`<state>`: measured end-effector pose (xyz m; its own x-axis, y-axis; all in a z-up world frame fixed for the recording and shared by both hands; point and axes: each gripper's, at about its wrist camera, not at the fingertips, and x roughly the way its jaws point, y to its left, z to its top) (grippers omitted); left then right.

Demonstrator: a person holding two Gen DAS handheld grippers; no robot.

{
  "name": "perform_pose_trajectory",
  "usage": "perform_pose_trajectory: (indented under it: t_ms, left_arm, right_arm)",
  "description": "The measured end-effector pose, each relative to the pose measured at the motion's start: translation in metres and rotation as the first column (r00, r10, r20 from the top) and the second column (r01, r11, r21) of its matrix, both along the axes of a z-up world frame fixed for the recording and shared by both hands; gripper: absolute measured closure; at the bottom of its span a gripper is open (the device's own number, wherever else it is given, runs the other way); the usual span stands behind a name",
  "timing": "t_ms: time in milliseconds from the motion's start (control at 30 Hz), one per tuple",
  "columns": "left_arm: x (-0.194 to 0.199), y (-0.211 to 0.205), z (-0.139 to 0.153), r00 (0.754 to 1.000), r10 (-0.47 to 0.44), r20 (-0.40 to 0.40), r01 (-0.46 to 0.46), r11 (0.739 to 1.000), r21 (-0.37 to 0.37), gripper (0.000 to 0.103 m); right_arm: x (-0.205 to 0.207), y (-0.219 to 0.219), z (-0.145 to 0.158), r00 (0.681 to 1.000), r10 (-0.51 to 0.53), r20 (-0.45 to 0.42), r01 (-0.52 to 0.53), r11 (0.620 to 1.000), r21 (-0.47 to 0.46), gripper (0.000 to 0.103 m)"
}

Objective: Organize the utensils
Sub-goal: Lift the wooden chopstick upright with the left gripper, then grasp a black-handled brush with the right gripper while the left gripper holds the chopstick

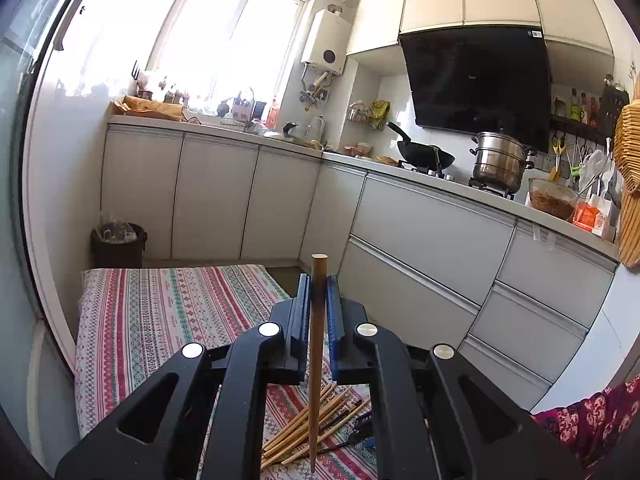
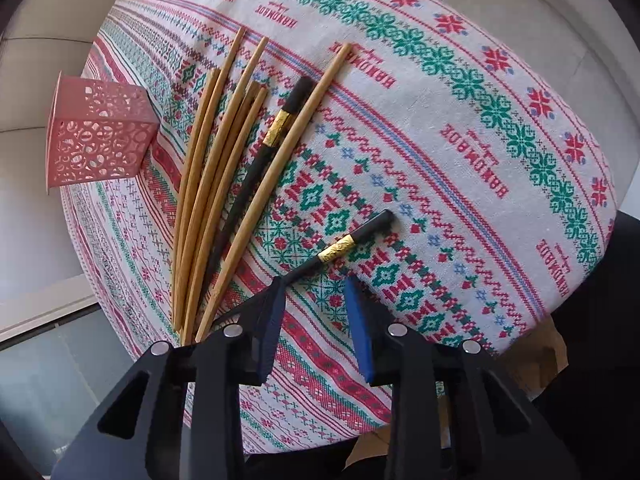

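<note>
Left gripper (image 1: 319, 304) pinches a light, stiff chopstick (image 1: 316, 360) mid-shaft (slippery wood), while right gripper (image 2: 314, 280) hangs spread over the cloth (image 2: 460, 120).

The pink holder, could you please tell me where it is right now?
In the right wrist view, the pink holder stands at the left edge of the patterned tablecloth, just left of the wooden chopsticks.
</note>
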<state>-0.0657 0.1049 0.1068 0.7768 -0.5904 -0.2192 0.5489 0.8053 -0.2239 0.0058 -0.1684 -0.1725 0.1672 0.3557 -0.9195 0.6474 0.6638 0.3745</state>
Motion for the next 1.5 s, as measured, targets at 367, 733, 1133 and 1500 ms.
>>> perform_pose_trajectory:
  t_ms: [367, 733, 1133, 1500]
  left_arm:
    - [0.004, 0.026, -0.002, 1.000, 0.023, -0.016, -0.024, 0.999, -0.047, 0.096]
    - [0.005, 0.022, -0.005, 0.999, 0.031, -0.038, -0.033, 0.999, -0.037, 0.096]
    - [0.009, 0.026, -0.005, 0.998, 0.030, -0.051, -0.033, 0.998, -0.057, 0.096]
    - [0.029, 0.010, -0.014, 0.993, 0.074, -0.094, -0.082, 0.993, -0.085, 0.096]
  right_arm:
    - [0.020, -0.014, 0.008, 0.998, -0.054, 0.030, 0.057, 0.993, -0.105, 0.094]
    - [0.030, -0.009, 0.006, 0.995, -0.089, 0.044, 0.094, 0.985, -0.148, 0.089]
    - [0.024, -0.004, 0.018, 0.972, 0.023, 0.236, 0.015, 0.988, -0.155, 0.096]
    - [-0.031, 0.016, 0.114, 0.749, 0.294, 0.594, -0.099, 0.936, -0.338, 0.096]
